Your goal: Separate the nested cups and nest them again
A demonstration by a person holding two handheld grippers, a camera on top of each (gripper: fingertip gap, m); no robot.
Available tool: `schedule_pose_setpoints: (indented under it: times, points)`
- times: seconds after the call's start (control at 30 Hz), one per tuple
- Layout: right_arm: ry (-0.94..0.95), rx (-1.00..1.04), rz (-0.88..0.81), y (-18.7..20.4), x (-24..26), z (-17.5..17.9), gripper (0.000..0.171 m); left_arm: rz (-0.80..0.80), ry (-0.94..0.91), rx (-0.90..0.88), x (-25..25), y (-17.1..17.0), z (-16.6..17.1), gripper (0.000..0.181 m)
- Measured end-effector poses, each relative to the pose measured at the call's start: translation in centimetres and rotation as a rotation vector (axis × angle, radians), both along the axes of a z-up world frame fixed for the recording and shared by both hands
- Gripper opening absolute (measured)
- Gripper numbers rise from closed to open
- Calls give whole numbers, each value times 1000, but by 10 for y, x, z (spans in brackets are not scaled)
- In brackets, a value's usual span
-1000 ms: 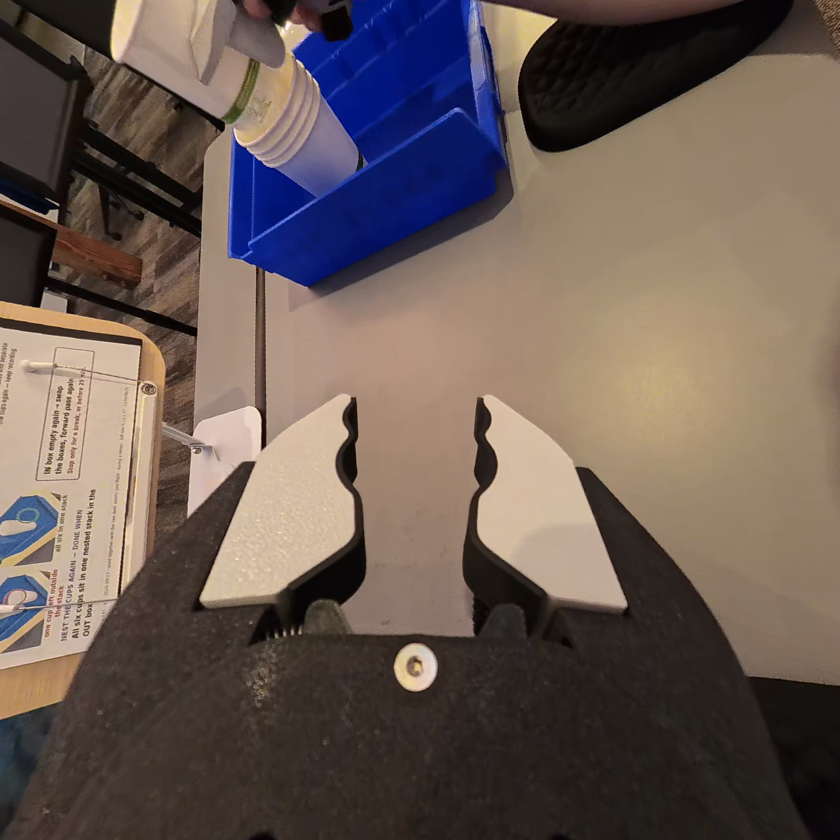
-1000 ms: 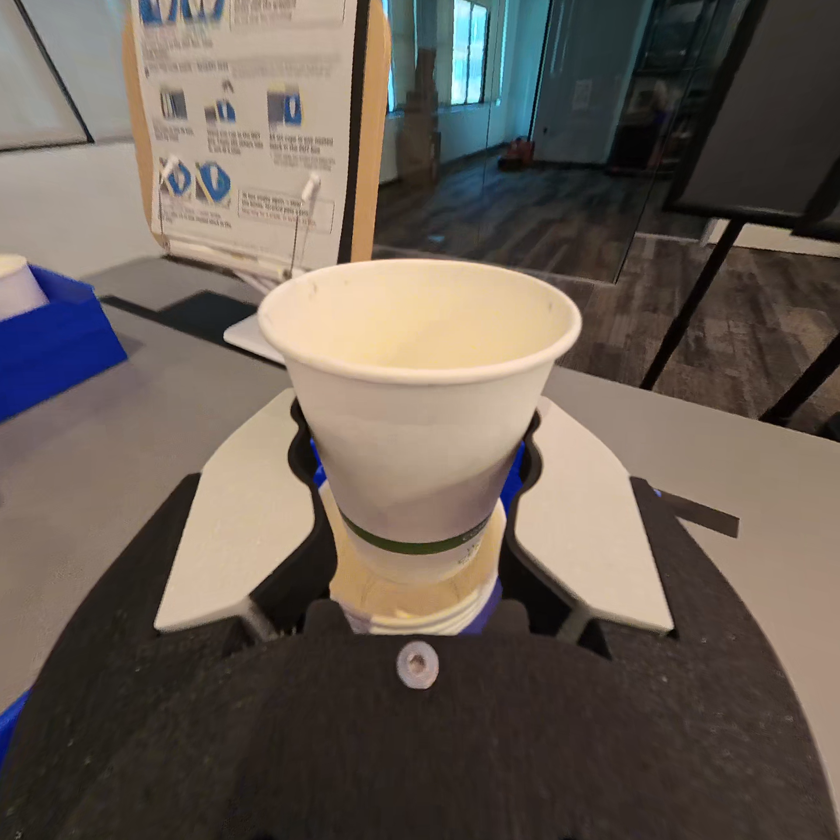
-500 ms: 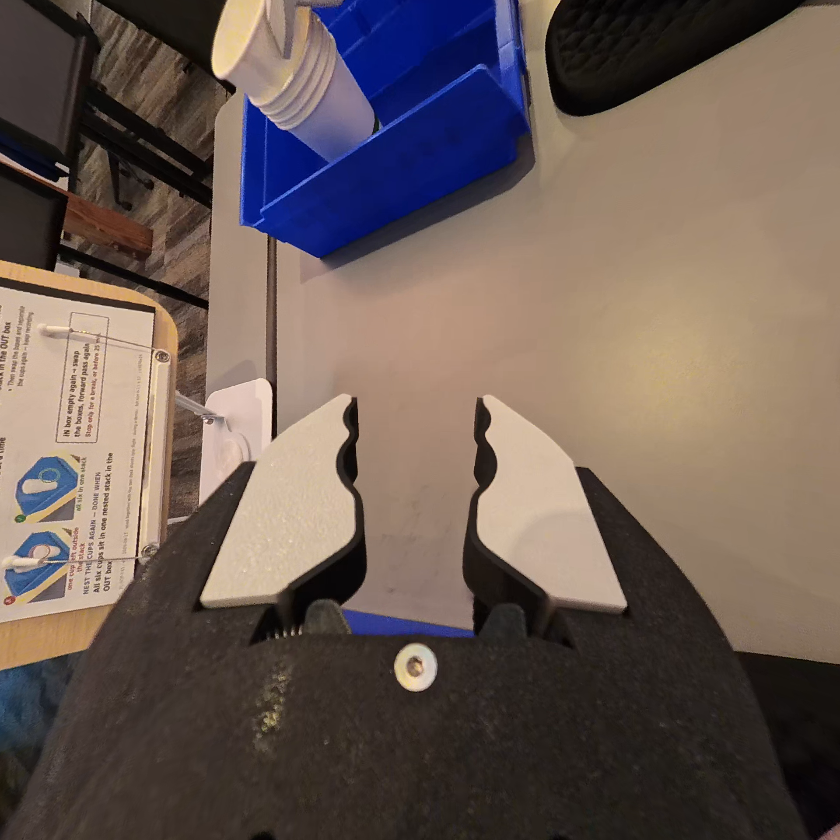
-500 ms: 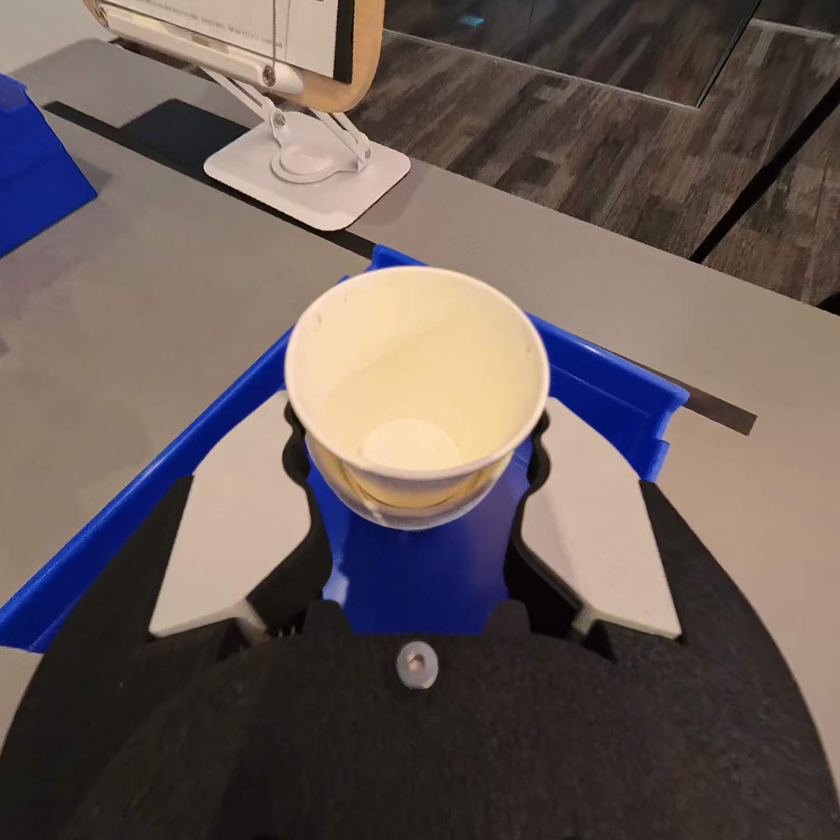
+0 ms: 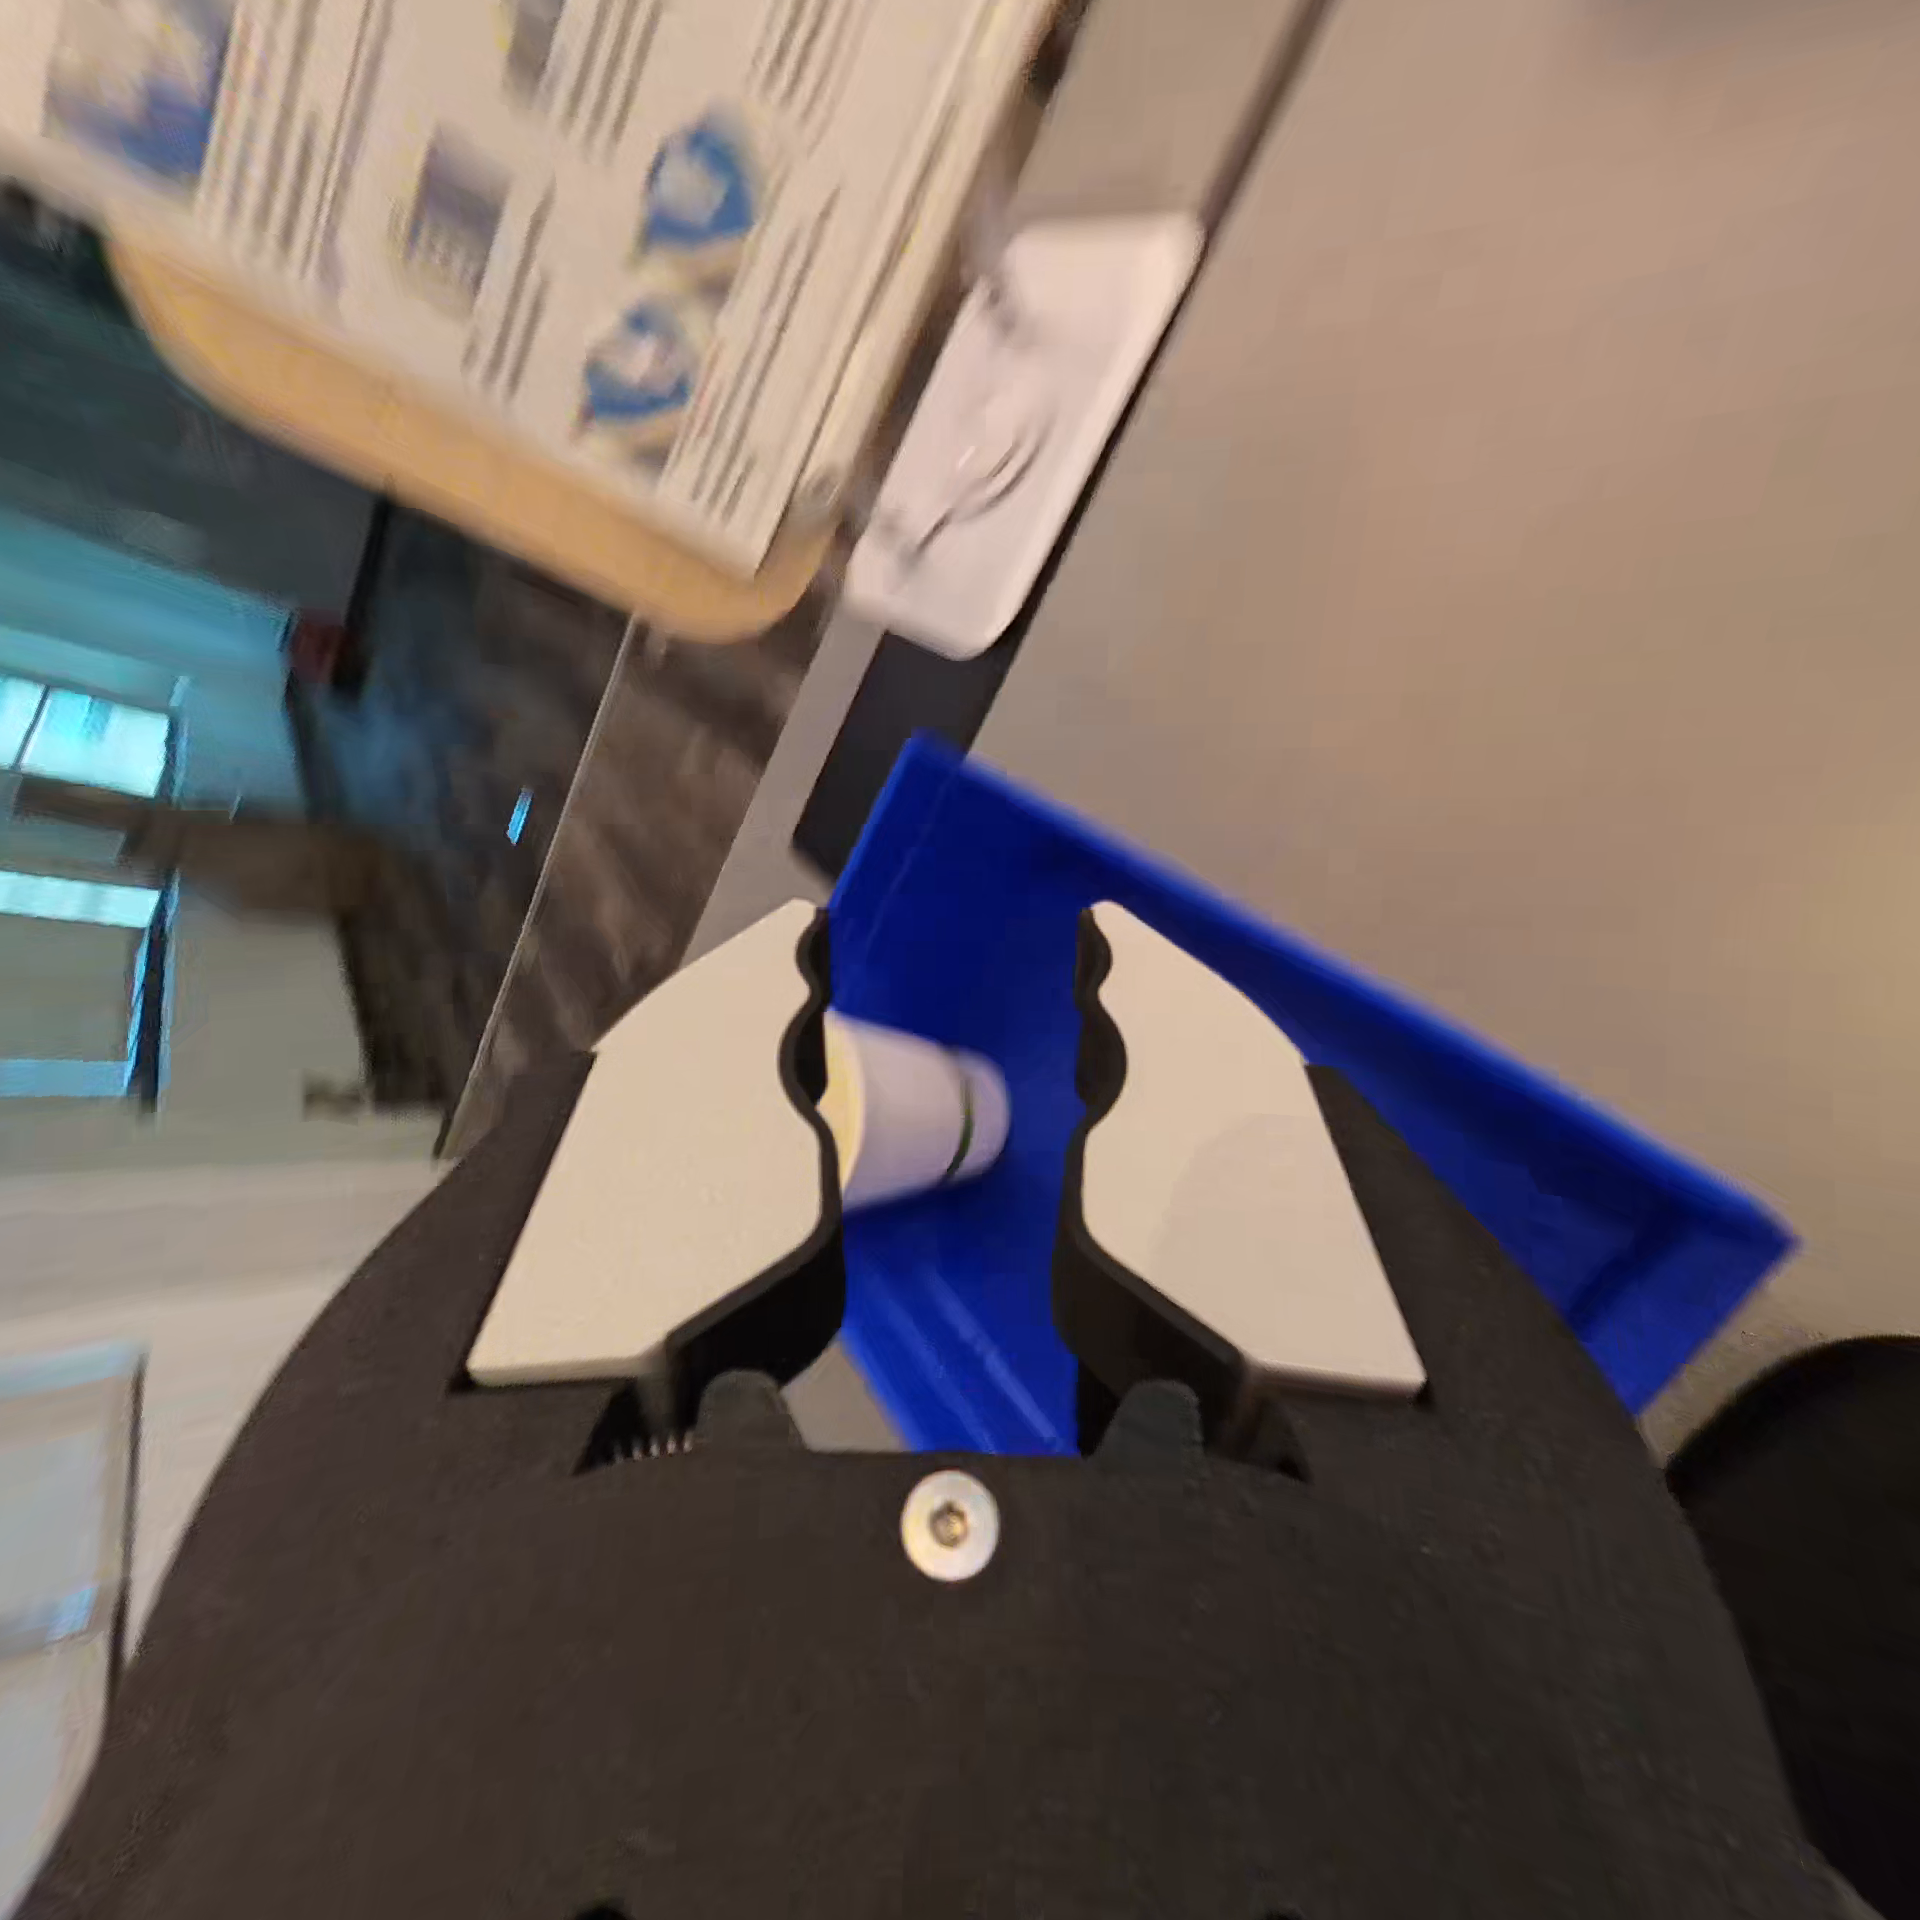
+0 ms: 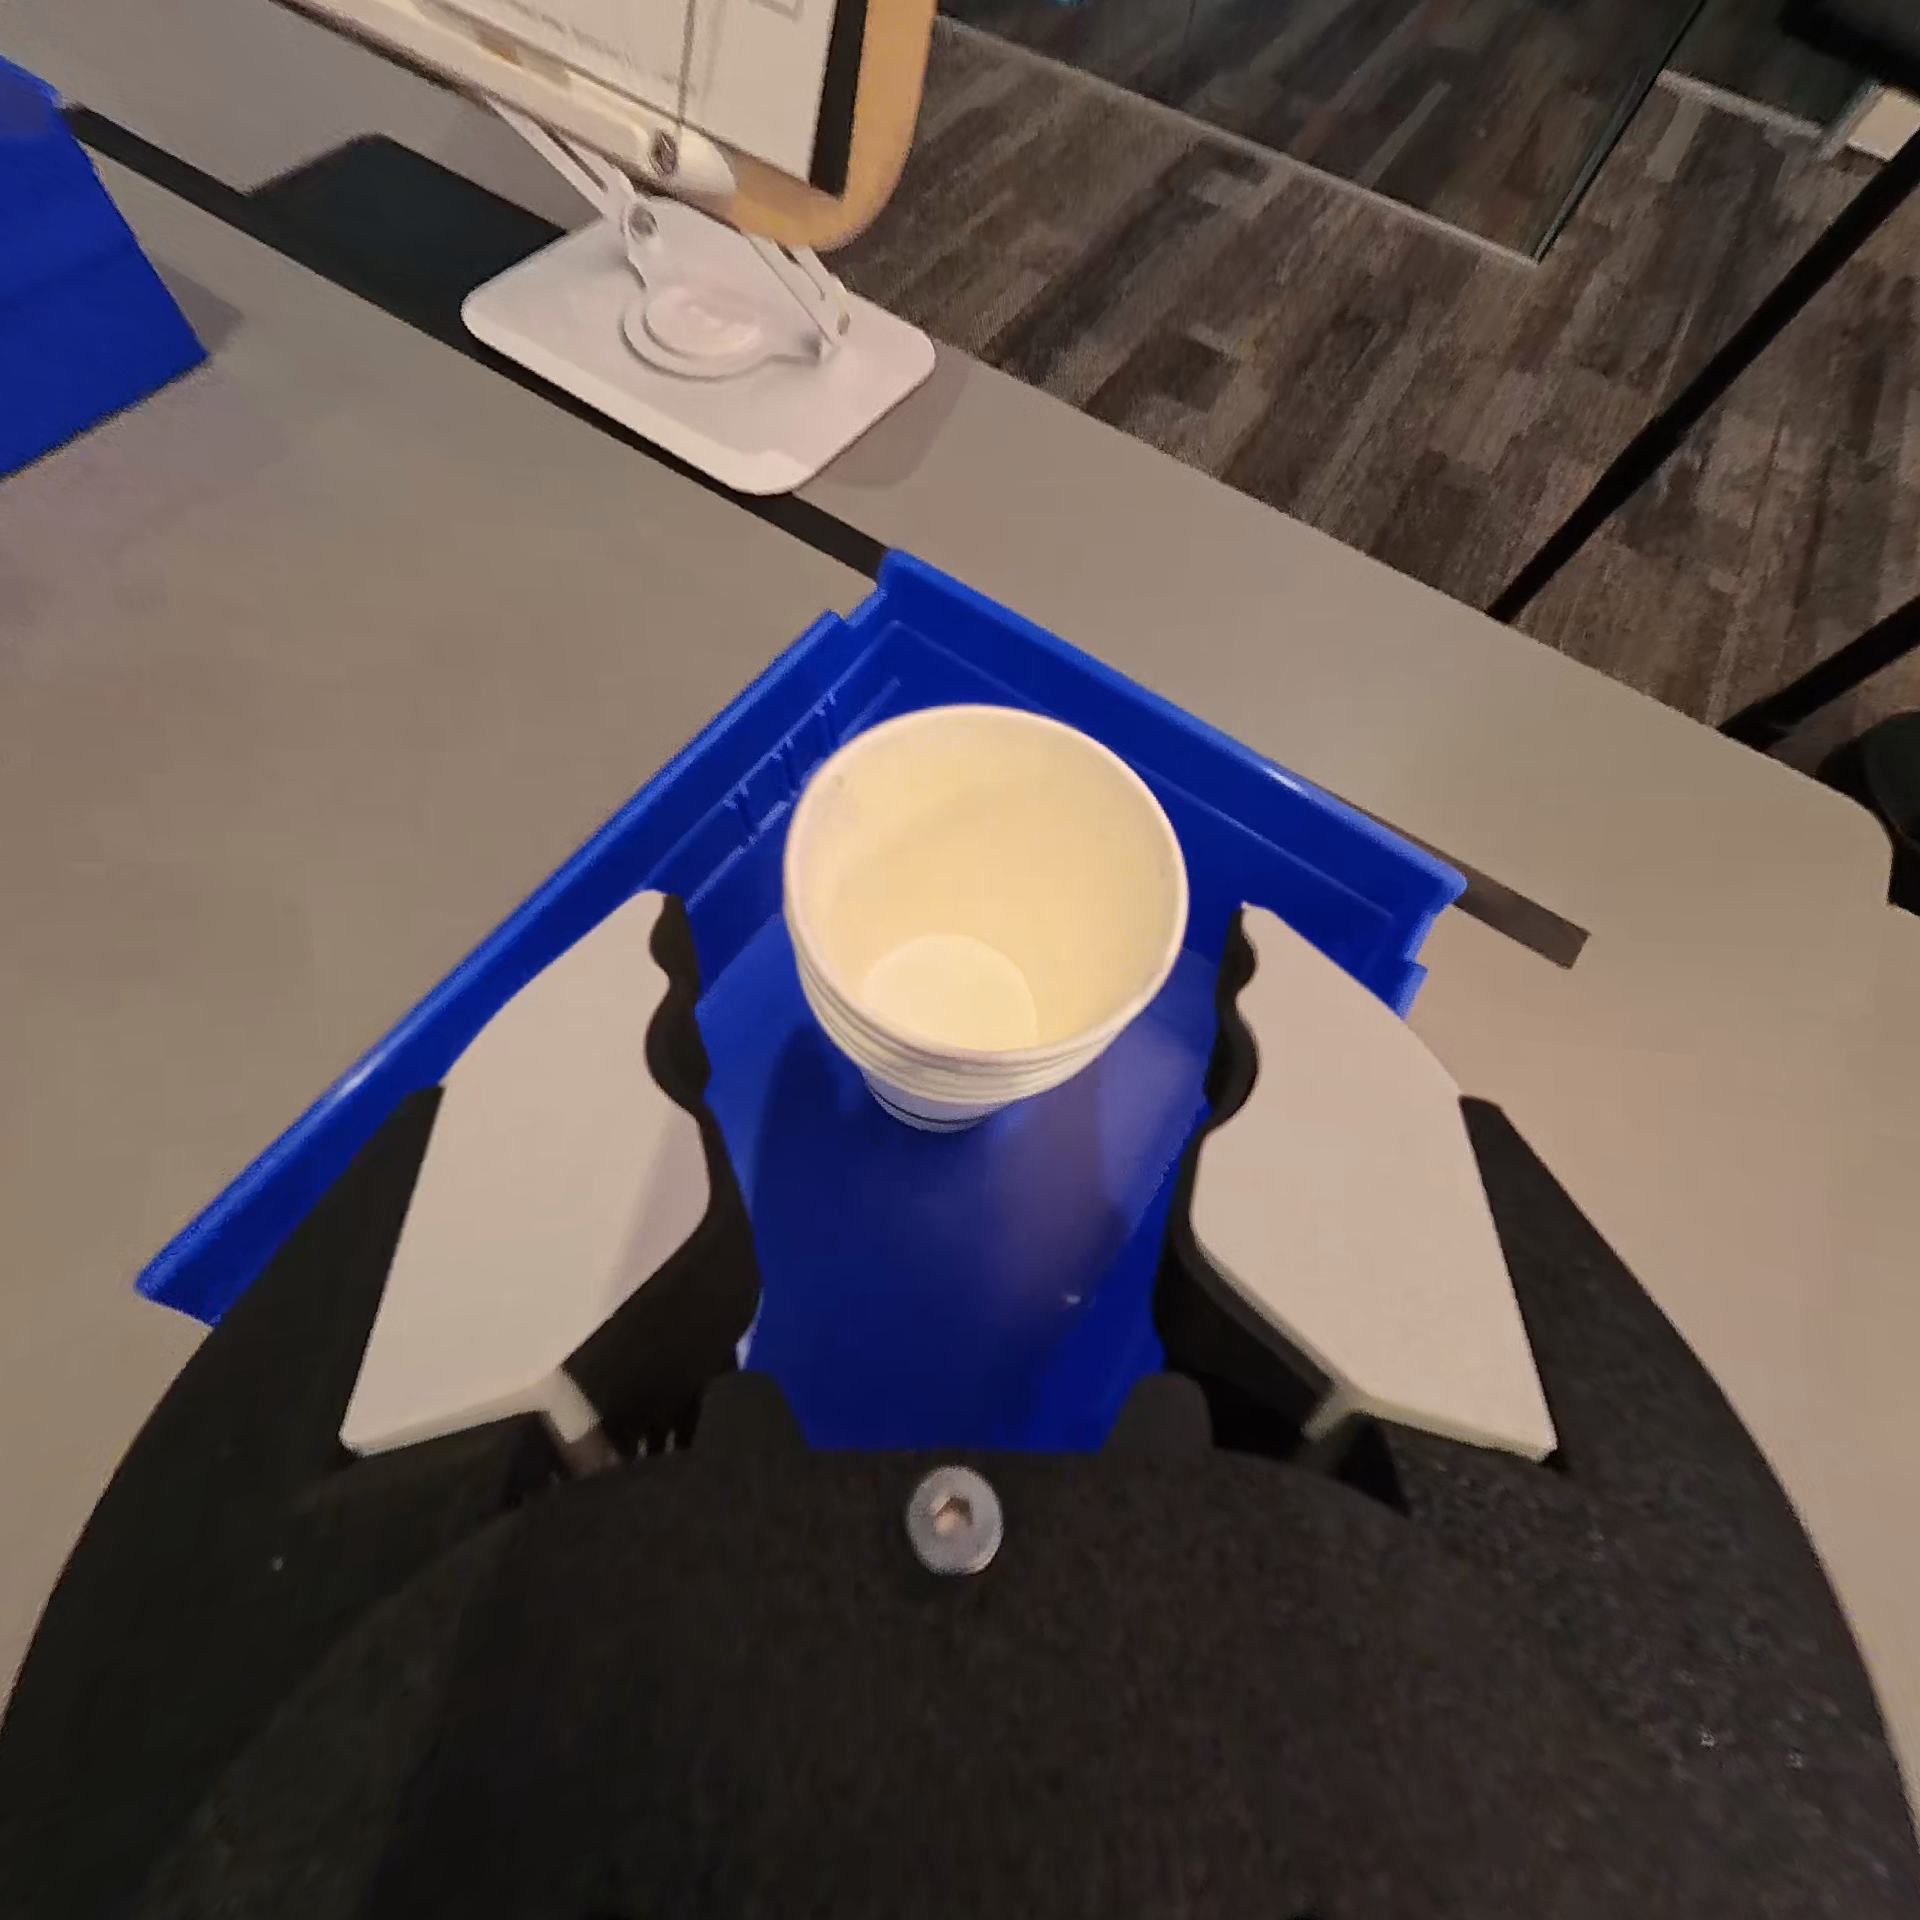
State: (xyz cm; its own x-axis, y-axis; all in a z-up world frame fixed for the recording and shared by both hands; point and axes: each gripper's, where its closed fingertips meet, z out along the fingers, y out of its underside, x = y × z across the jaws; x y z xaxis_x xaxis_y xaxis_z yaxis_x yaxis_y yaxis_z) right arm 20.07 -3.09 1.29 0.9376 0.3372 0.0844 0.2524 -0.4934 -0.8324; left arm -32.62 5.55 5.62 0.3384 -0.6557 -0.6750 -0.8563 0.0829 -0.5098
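Observation:
A nested stack of white paper cups stands upright in a blue bin on the grey table. My right gripper is open above the bin, its fingers on either side of the stack and clear of it. In the blurred left wrist view, my left gripper is open and empty. It points at the same blue bin, and the cup stack shows between its fingers, farther off.
An instruction board on a white stand is behind the bin, and also shows in the left wrist view. A second blue bin is at the far left. The table edge and dark floor lie beyond. A black pad is at lower right.
The cup stack went from my right gripper's hold down into the blue bin, and the gripper drew back above it. My left gripper swung round towards that bin.

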Motion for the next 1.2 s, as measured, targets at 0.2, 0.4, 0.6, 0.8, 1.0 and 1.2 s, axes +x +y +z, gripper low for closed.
schedule_pose_setpoints:
  times: [0.2, 0.4, 0.6, 0.8, 1.0, 1.2]
  points:
    - [-29, 5, 29, 0, -11, 4, 96, 311, 73, -83, -69, 64, -47, 41]
    - [-34, -20, 55, -1, -18, -2, 94, 371, -7, -160, -72, 102, -78, 37]
    - [-13, -8, 69, -2, -22, 0, 93, 445, 79, -194, -88, 120, -108, 35]
    - [-29, -34, 66, -3, -19, -6, 94, 461, 142, -251, -93, 122, -129, 32]
    - [-28, -45, 74, -2, -20, -9, 94, 458, 203, -282, -97, 112, -132, 25]
    - [-34, -49, 76, -3, -20, -10, 93, 423, 206, -338, -92, 99, -132, 6]
